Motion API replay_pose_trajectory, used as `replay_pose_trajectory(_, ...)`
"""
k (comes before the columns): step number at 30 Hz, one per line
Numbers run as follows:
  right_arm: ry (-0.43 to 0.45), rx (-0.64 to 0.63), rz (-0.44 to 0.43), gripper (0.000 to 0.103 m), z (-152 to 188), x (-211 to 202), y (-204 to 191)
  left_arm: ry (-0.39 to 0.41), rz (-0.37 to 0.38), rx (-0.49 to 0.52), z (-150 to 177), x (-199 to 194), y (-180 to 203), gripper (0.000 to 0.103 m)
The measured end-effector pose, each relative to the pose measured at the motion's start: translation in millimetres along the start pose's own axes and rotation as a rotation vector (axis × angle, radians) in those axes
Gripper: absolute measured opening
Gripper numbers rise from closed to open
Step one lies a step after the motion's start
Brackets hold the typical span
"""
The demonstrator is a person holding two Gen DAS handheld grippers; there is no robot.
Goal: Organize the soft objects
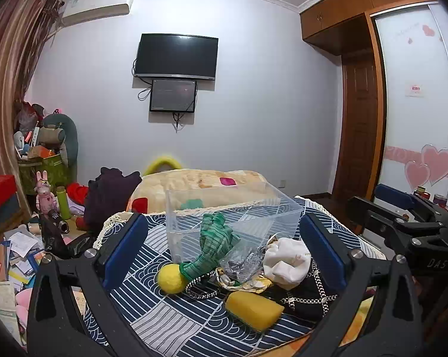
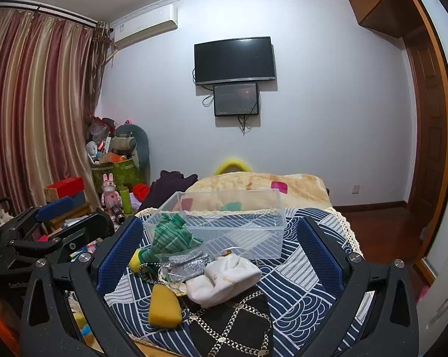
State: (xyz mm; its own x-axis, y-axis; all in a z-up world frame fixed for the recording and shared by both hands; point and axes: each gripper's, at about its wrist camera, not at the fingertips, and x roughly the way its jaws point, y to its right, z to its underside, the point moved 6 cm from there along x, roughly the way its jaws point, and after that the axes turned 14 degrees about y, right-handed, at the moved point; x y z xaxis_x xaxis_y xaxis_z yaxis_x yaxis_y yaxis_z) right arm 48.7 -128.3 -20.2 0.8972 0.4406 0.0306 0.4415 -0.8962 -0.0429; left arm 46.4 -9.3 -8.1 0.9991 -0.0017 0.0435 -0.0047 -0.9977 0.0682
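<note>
A clear plastic bin (image 1: 286,208) (image 2: 271,238) stands empty on the blue patterned cloth. In front of it lies a pile: a green knit glove (image 1: 215,244) (image 2: 172,236), a yellow ball (image 1: 172,278) (image 2: 134,260), a yellow sponge (image 1: 253,309) (image 2: 164,306), a white cloth (image 1: 286,260) (image 2: 224,276), a silver item in a clear bag (image 1: 243,263) (image 2: 185,263), and a black scarf with gold chain print (image 1: 301,299) (image 2: 233,324). My left gripper (image 1: 224,253) is open, its fingers either side of the pile. My right gripper (image 2: 218,253) is open likewise. Both hold nothing.
The blue patterned cloth (image 1: 164,321) (image 2: 301,273) covers a table in front of a bed with a beige blanket (image 1: 200,184) (image 2: 253,187). Clutter, boxes and toys (image 1: 45,196) (image 2: 114,190) fill the floor to the left. A wardrobe and door (image 1: 360,136) stand right.
</note>
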Motion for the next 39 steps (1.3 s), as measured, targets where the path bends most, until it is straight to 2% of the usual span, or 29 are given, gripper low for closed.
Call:
replay_pose_trajectory(26,0.008,0.016,-0.010,0.103,-2,-2,1,-0.001,0.008,-0.009,0,0,0,0.103)
replay_pose_trajectory(34,-0.016,0.031,-0.005,0.103,5,5,6,-0.019,0.041,-0.028,7,5,-1,0.103)
replay_pose_trajectory(35,-0.023,0.036,-0.006,0.102,6,6,6,-0.019,0.042,-0.032,8,6,-2,0.099)
replay_pose_trajectory(36,-0.030,0.041,-0.008,0.101,8,7,7,-0.024,0.042,-0.034,9,7,-4,0.088)
replay_pose_trajectory(39,-0.057,0.052,-0.015,0.093,15,12,9,-0.065,0.039,-0.046,17,15,-9,0.077)
